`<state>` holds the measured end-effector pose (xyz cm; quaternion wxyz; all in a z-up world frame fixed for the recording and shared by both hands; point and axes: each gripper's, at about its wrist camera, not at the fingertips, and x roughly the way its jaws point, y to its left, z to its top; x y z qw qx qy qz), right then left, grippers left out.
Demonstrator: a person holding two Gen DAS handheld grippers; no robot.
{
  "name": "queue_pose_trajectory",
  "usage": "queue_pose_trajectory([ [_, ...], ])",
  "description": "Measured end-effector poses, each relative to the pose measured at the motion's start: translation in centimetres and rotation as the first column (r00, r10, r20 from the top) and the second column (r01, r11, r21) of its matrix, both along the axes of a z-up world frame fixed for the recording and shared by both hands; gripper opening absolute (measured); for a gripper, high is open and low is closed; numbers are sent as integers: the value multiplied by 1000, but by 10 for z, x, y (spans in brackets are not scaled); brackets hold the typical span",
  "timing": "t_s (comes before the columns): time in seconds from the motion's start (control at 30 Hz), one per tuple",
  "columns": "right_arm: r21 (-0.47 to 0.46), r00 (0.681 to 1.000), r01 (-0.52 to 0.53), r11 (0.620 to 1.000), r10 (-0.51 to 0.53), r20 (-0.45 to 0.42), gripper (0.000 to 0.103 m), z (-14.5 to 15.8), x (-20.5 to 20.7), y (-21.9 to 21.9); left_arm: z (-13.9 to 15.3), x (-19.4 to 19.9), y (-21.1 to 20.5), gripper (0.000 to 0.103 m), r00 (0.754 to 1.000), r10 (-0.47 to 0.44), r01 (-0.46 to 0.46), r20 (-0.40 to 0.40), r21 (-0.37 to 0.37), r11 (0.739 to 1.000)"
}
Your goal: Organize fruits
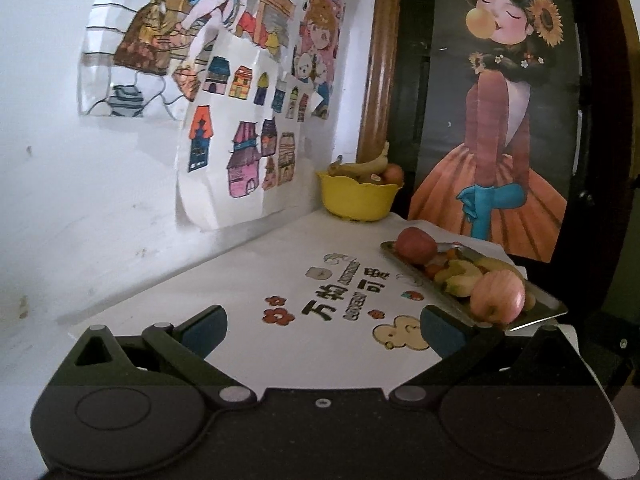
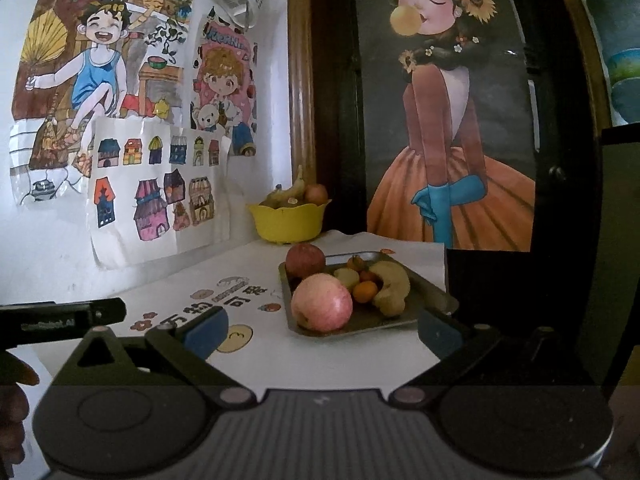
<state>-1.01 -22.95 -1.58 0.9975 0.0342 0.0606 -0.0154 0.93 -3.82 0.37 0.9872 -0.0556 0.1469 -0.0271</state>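
Fruits (image 2: 348, 292) heaped on metal tray (image 2: 430, 284)

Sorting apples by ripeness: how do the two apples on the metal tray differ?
The near apple is pale pink with yellowish streaks; the far apple is darker, duller red. The near one sits at the metal tray's front edge, the far one at its back corner. Both are whole, ungripped.
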Motion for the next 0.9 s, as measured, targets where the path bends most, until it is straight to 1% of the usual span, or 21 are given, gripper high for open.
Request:
queue_pose_trajectory([
  [0.43, 33, 999, 32, 999, -31, -13, 103, -19, -6, 2, -11, -7, 6, 102, 1000, 15, -15, 2, 13, 1000],
  [0.73, 42, 999, 40, 998, -38, -32, 103, -26, -4, -1, -19, -5, 9, 102, 1000, 23, -23, -7, 7, 1000],
  [0.9, 45, 999, 44, 998, -43, -23, 103, -29, -7, 0, -23, -7, 10, 102, 1000, 26, -26, -7, 3, 1000],
])
